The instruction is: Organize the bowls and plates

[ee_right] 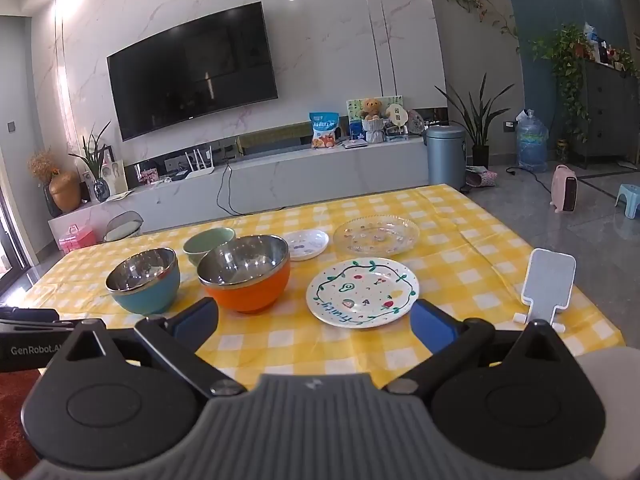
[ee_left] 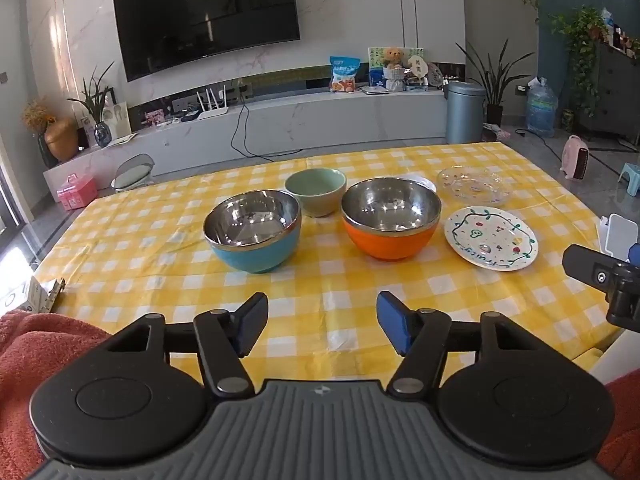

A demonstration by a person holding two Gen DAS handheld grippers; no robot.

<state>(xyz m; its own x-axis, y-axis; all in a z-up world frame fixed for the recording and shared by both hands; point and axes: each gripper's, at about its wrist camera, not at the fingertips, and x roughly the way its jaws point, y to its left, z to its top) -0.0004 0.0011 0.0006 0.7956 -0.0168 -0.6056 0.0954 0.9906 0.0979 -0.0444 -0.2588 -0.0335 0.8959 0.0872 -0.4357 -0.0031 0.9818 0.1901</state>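
Observation:
On the yellow checked table (ee_left: 160, 264) stand a blue steel-lined bowl (ee_left: 253, 230), an orange steel-lined bowl (ee_left: 390, 224) and a small green bowl (ee_left: 316, 192) behind them. A white "Fruity" plate (ee_left: 491, 237) lies right of the orange bowl, a clear glass plate (ee_left: 474, 185) behind it. In the right wrist view a small white saucer (ee_right: 306, 244) lies behind the orange bowl (ee_right: 245, 278). My left gripper (ee_left: 322, 320) is open and empty above the near table edge. My right gripper (ee_right: 314, 320) is open and empty, just short of the "Fruity" plate (ee_right: 362, 292).
A white phone stand (ee_right: 546, 286) stands at the table's right edge. An orange-red cloth (ee_left: 36, 344) lies at the near left. Beyond the table are a TV wall unit, a grey bin (ee_left: 464, 112) and a small chair (ee_left: 132, 172).

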